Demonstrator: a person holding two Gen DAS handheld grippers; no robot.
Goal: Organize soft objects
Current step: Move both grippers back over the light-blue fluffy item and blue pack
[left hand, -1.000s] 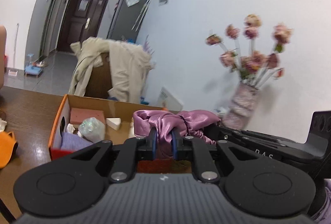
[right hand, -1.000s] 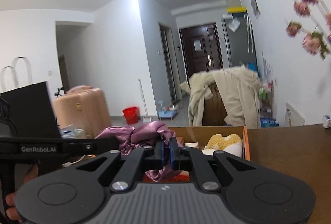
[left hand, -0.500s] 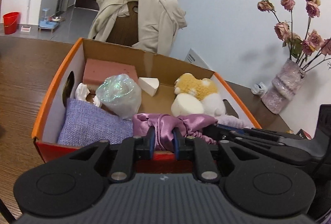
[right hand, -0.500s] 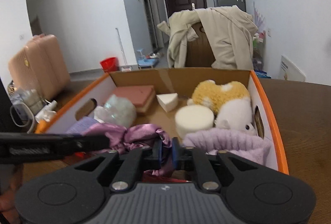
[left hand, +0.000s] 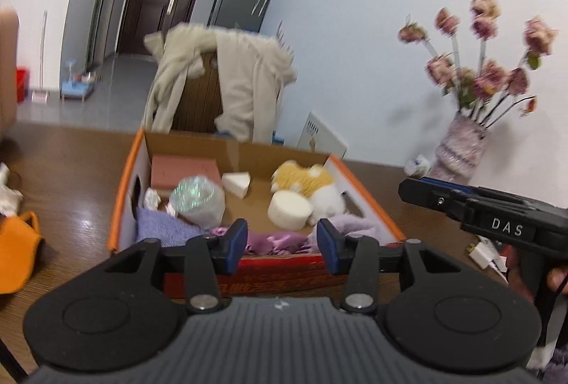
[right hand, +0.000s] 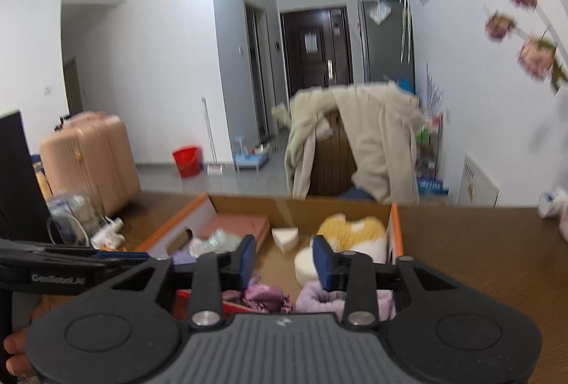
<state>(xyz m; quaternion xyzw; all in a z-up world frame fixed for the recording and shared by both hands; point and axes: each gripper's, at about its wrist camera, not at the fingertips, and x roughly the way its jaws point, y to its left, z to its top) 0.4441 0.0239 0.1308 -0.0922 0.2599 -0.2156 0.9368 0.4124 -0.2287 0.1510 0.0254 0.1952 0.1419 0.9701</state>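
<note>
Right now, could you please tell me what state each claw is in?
Left claw: open, holding nothing; it has just been opening.
Right claw: open, holding nothing; it has just been opening.

We see a home: dark entry door [right hand: 314,45] upper centre, coat-draped chair [right hand: 349,149], pink suitcase [right hand: 90,158] left, flower vase [left hand: 461,149] right.

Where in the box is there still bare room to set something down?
Bare cardboard floor shows mid-box, between the white wedge, iridescent ball and round white sponge. The near end, with the purple satin cloth, is crowded.
</note>
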